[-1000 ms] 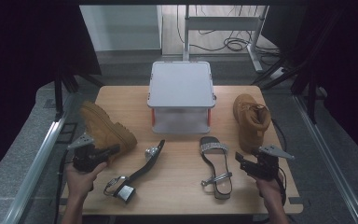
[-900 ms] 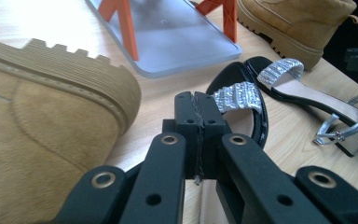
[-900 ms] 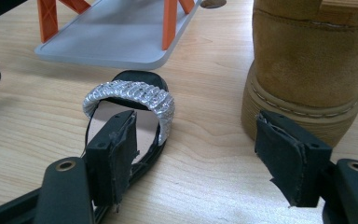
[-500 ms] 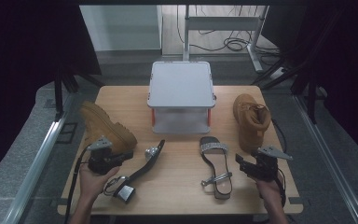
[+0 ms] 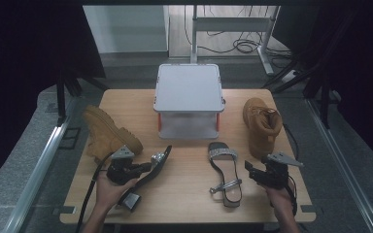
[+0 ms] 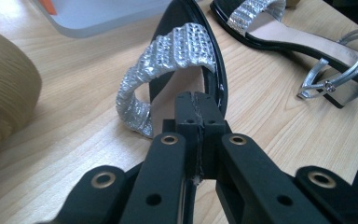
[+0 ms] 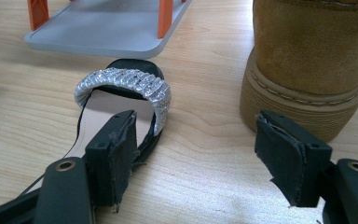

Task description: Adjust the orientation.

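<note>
While the left hand (image 5: 108, 190) angles inward, the left gripper (image 6: 196, 108) has its jaws pressed together just behind a black sandal's glittery silver strap (image 6: 168, 70). Rightward, the right gripper (image 7: 196, 149) rests with jaws apart, second silver-strapped sandal (image 7: 121, 93) ahead-left, ribbed-soled tan suede boot (image 7: 307, 60) ahead-right.

Tan boot (image 7: 307, 60) cut off by the right gripper view's top edge; left sandal's (image 5: 145, 177) heel partly hidden under the hand (image 5: 108, 191).

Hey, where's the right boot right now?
In the high view the right boot stands at the table's right edge, beside the grey stand, just past the right gripper and right of the flat sandal.
</note>
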`<state>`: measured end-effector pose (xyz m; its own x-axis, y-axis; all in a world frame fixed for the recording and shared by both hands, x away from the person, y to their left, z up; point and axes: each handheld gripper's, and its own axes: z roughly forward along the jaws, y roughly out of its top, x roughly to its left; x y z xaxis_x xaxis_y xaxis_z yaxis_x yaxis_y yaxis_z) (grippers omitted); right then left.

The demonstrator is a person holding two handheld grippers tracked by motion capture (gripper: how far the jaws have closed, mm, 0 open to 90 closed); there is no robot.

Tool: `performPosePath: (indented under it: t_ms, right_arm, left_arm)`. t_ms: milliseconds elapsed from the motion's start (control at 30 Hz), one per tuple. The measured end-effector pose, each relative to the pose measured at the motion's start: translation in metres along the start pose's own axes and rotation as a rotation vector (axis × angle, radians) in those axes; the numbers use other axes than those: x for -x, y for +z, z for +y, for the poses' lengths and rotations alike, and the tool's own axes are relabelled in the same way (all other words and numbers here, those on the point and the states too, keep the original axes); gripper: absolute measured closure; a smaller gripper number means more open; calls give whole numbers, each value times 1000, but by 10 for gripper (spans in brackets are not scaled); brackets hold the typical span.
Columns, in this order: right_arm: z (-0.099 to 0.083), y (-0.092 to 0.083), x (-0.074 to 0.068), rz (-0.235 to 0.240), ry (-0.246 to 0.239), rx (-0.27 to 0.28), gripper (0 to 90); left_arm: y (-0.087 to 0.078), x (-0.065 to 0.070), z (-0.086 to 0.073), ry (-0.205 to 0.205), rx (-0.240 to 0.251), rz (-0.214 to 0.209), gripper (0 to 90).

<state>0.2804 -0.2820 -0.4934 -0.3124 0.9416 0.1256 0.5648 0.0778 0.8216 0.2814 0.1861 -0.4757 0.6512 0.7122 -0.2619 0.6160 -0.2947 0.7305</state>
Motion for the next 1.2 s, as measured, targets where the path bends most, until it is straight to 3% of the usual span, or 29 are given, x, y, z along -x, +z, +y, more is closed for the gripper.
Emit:
performPosePath:
  t_ms: [267,400,600,867,900,1033,1133,1200]
  right_arm:
    - [0,0,0,-3,-4,-2,295]
    - [0,0,-1,-3,-2,-3,295]
    - [-1,1,-1,-5,-3,-6,295]
    - [-3,3,-2,-3,-8,-15,295]
    - [-3,3,-2,-3,-7,-15,295]
    - [-3,4,-2,-3,-10,-17,295]
    - [-4,4,-2,-3,-11,-22,294]
    - [-5,5,-3,-2,-11,-24,294]
  left_arm:
    - [4,2,0,2,-14,-2,900]
    - [4,1,0,0,-1,17,900]
    - [10,3,-1,3,-22,24,900]
    - [17,17,1,42,-59,40,900]
    - [19,23,2,58,-71,54,900]
    - [23,32,2,60,-102,35,891]
    - [39,45,-1,86,-195,-6,875]
    - [47,50,-3,92,-225,-25,868]
